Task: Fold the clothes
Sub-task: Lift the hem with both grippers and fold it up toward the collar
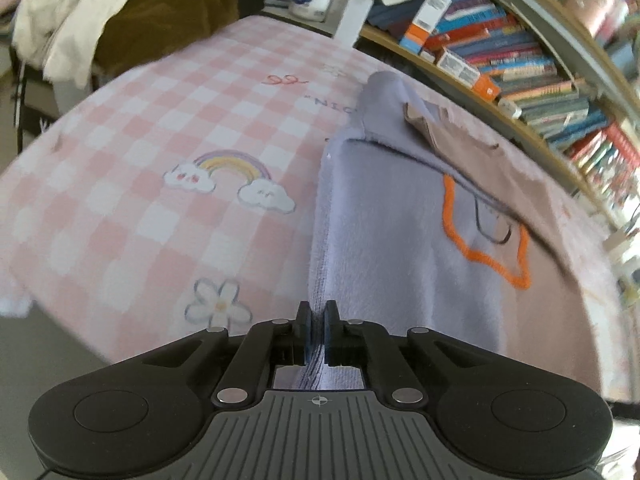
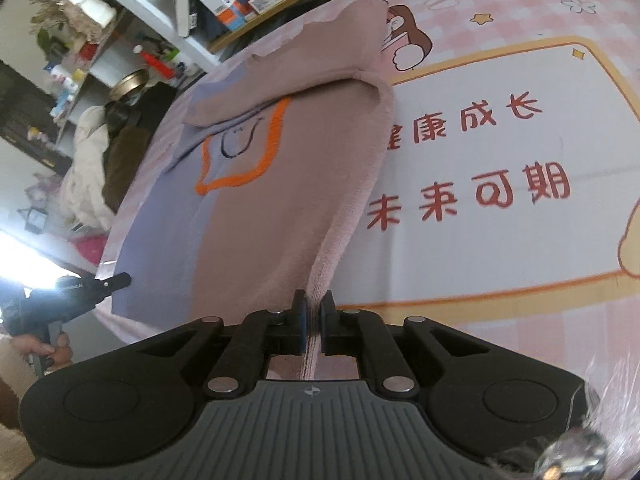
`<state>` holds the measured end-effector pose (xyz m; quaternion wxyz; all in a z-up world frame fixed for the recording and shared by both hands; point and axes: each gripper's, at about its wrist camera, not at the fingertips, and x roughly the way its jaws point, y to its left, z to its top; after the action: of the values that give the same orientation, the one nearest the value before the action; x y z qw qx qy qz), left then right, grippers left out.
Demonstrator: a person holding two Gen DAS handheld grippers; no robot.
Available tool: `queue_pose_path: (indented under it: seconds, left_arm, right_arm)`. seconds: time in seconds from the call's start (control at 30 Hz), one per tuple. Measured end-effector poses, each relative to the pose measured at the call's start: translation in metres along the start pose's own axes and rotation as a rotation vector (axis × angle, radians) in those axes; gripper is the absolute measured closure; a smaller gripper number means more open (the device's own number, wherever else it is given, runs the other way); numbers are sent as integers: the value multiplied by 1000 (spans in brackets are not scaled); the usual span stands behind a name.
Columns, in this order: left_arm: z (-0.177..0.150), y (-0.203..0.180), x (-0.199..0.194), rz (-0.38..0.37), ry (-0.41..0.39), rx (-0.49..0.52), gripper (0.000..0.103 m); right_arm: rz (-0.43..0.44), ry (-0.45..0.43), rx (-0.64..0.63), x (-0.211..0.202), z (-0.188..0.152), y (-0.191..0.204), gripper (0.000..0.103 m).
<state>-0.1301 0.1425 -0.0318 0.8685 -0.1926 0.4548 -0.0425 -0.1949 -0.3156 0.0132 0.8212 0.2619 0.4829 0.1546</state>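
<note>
A two-tone sweater, lavender (image 1: 384, 216) on one half and dusty pink (image 2: 288, 184) on the other, lies on the bed with an orange outlined shape (image 1: 480, 256) on its front and both sleeves folded across its top. My left gripper (image 1: 318, 322) is shut on the lavender hem edge. My right gripper (image 2: 313, 318) is shut on the pink hem edge. The hem lifts slightly off the bed at both grippers. The left gripper also shows in the right wrist view (image 2: 116, 281).
A pink checked blanket (image 1: 168, 128) with rainbow and flower prints covers the bed. A bookshelf (image 1: 520, 60) full of books runs along the far side. A cream jacket (image 1: 68, 20) is piled past the bed's far left corner.
</note>
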Motion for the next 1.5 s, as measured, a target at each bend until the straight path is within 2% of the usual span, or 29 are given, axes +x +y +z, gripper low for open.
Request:
queue_pose_path:
  seconds: [0.2,0.33,0.47,0.6,0.7,0.83,1.0,1.2,1.33,1.4,1.43,1.5]
  left_arm:
    - [-5,14,-14,-56,-33,-137,99]
    - [3,15,-23,-133,-85,-206,99]
    - [23,10,-27,-222,-144,-260,99]
    - [44,2,-27,-293,-192,-284,99]
    - [73,-9,-17,-299,-224,-249,99]
    - [114,-21,6,-320,-243,-232,99]
    - [155,-35,46,-328,-215,-208,99]
    - [188,-43,94,-312,-146,-193,98]
    - [198,-43,125,-264,-81,-180,96]
    - [201,-42,136,-241,-56,-172,89]
    - [204,-43,139,-238,-46,-158,85]
    - [208,-44,137,-243,-54,-119,63]
  right_arm:
    - [97,14,-39,-12,-6,7,97]
    - [159,-28,-4,-23,1,6,97]
    - [246,-129,64,-35,23,7,97]
    - [294,-244,155,-42,54,4,97]
    - [302,-334,247,-41,76,-4,97]
    - [281,-410,336,-30,105,-12,97]
    - [228,-460,422,-7,137,-21,97]
    - [134,-454,489,30,173,-36,97]
    - [61,-430,500,54,189,-44,97]
    - [23,-418,505,66,197,-48,92]
    - [-3,-419,504,69,199,-49,83]
    - [-50,-430,499,72,203,-51,67]
